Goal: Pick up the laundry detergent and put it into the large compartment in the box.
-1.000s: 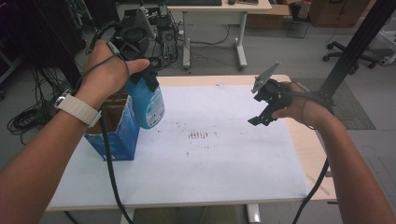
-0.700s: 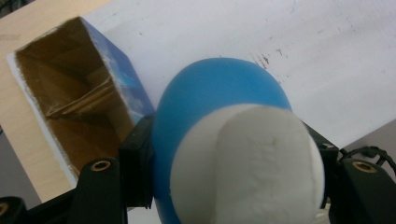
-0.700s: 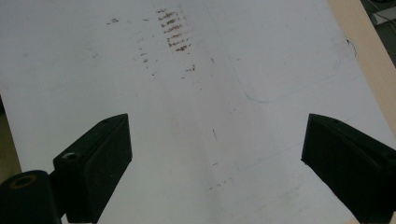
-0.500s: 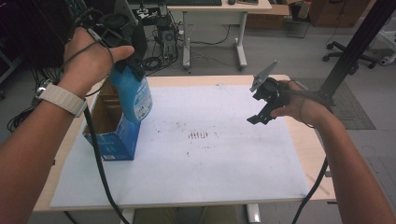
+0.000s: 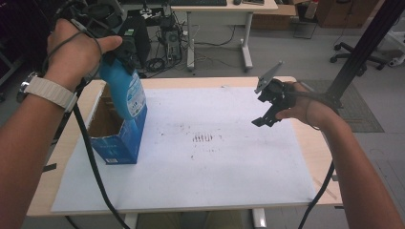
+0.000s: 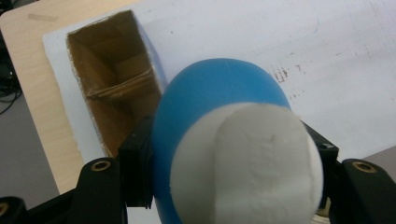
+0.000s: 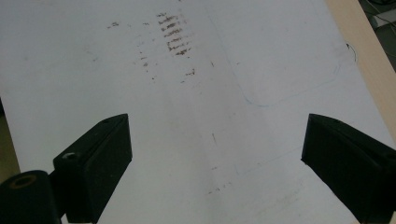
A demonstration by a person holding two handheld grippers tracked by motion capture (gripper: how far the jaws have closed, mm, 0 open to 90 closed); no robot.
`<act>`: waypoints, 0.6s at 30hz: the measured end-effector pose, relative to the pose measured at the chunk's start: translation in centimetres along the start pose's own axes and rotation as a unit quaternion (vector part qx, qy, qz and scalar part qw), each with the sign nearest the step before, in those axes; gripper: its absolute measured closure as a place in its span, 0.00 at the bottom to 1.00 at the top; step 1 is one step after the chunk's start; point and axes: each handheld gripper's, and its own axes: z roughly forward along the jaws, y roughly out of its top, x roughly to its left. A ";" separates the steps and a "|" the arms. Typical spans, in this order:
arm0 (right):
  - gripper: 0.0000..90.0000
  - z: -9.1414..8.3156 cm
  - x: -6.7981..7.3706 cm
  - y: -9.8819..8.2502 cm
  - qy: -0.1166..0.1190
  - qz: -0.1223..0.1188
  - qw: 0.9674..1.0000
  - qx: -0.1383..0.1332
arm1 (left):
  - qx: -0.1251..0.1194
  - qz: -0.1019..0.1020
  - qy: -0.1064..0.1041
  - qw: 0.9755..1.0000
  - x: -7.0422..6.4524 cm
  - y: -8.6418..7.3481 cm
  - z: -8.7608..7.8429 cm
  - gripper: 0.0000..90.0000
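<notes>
blue bottle (image 5: 125, 90) clamped in left claw (image 6: 233, 186), right claw (image 7: 215, 177) wide open, empty

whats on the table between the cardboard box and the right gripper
Nothing stands there. In the high view, the stretch between the cardboard box and the right gripper is bare white sheet, with dark smudge marks near its middle.

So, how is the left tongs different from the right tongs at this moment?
The left tongs is shut on a blue bottle, while the right tongs is open with nothing between its jaws. The left tongs is raised above the open cardboard box at the table's left; the right tongs hovers above the white sheet on the right side. Both have black jaws and are held in a hand.
</notes>
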 end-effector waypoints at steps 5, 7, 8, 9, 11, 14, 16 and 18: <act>0.10 0.1 0.0 0.0 0.000 0.000 1.000 0.001 | 0.000 -0.011 0.003 1.000 1.0 -0.1 -0.2 0.41; 0.10 0.1 -0.1 0.1 0.001 0.000 1.000 0.001 | 0.000 -0.015 0.006 1.000 1.3 -0.2 -0.3 0.41; 0.10 0.1 -0.1 0.1 0.001 0.000 1.000 0.001 | 0.000 -0.018 0.007 1.000 1.6 -0.2 -0.3 0.41; 0.10 0.1 -0.1 0.1 0.001 0.000 1.000 0.002 | 0.001 -0.020 0.008 1.000 1.8 -0.2 -0.4 0.41; 0.10 0.2 -0.1 0.2 0.001 0.000 1.000 0.001 | 0.000 -0.025 0.012 1.000 2.2 -0.2 -0.5 0.41; 0.10 0.2 -0.1 0.2 0.001 -0.001 1.000 0.001 | -0.001 -0.033 0.018 0.999 2.6 -0.3 -0.5 0.41; 0.10 0.2 -0.2 0.2 0.001 0.000 1.000 0.002 | -0.001 -0.037 0.022 0.999 3.0 -0.4 -0.5 0.41; 0.10 0.3 -0.2 0.3 0.002 0.000 1.000 0.001 | 0.000 -0.043 0.025 0.999 3.3 -0.4 -0.4 0.41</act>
